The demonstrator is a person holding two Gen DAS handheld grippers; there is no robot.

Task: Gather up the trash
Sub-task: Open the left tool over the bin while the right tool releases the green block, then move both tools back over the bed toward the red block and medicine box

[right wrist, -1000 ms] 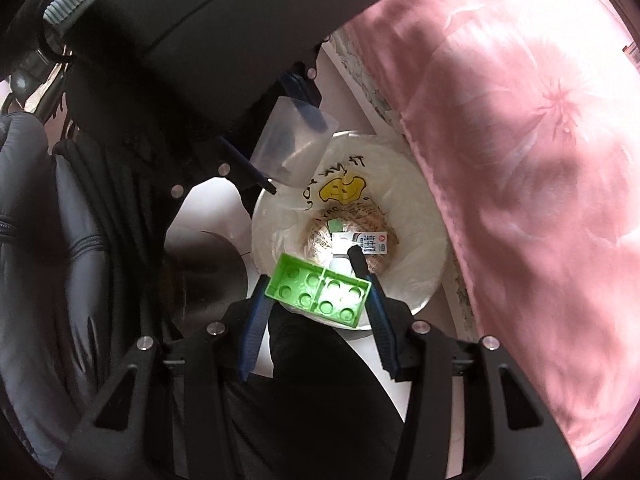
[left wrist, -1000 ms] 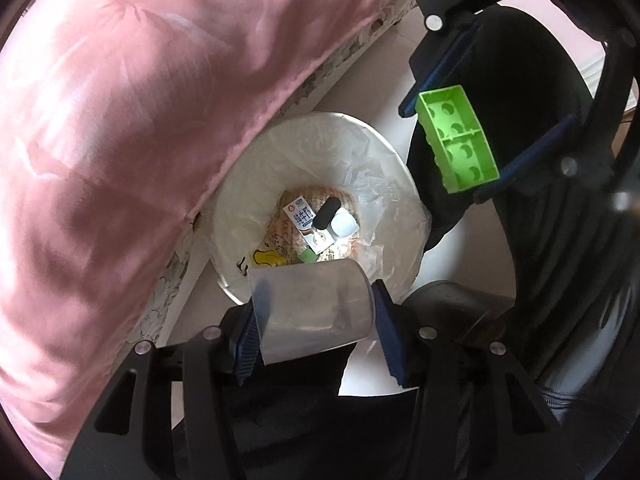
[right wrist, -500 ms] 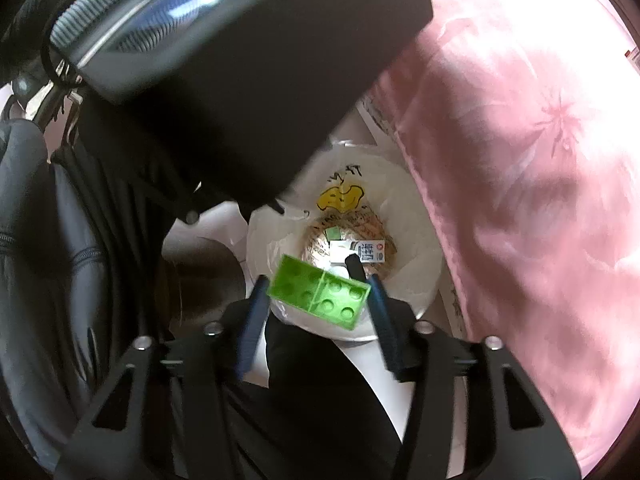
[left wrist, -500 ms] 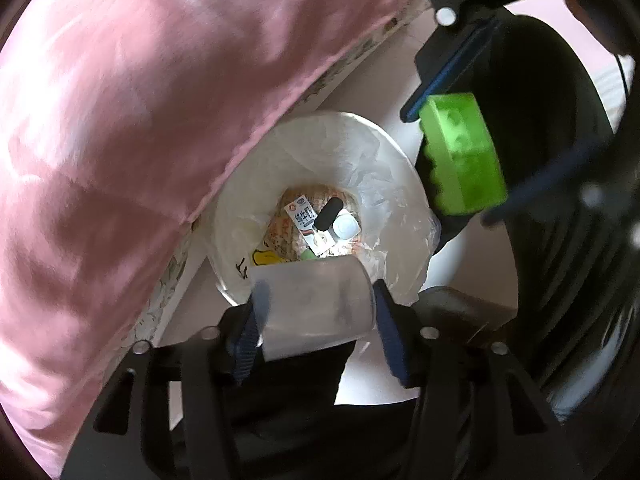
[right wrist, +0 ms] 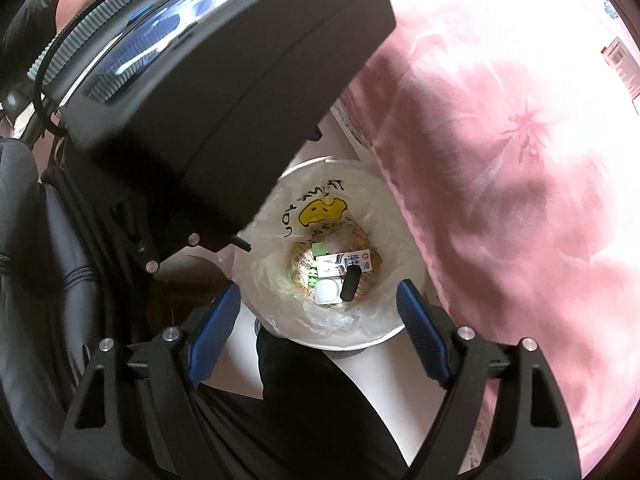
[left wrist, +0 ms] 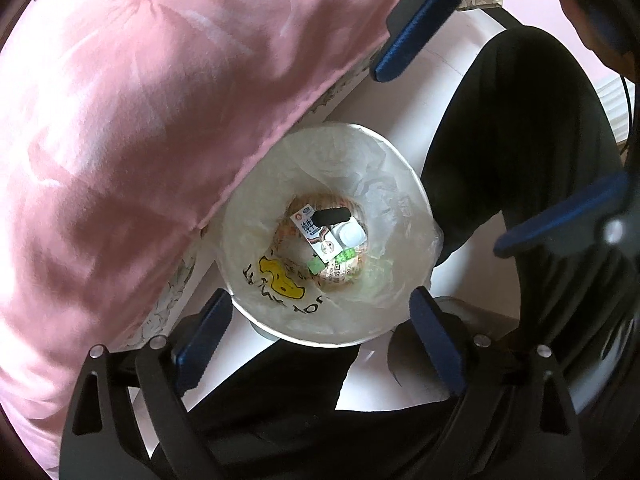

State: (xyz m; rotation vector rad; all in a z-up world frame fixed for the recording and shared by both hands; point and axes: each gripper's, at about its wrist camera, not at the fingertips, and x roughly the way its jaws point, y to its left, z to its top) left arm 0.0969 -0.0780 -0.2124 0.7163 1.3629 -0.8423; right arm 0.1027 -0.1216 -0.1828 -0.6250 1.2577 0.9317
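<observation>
A: Now both sets of fingers stand apart with nothing between them, having just been opening: left gripper (left wrist: 320, 312), right gripper (right wrist: 318, 302).

B: Why there?

A: Both point down over the white plastic-lined bin (left wrist: 394, 316) directly below, beside the pink quilt (left wrist: 140, 140). The small green toy brick (right wrist: 312, 279) lies at its bottom among wrappers.

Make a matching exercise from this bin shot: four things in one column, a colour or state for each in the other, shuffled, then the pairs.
1. round bin's plastic liner
2. rumpled bedding beside the bin
3. small capsule-shaped object in the bin
4. left claw

A. pink
B. black
C. open, nothing held
D. translucent white, yellow smiley print

Pairs: 1-D, 2-A, 3-B, 4-C
</observation>
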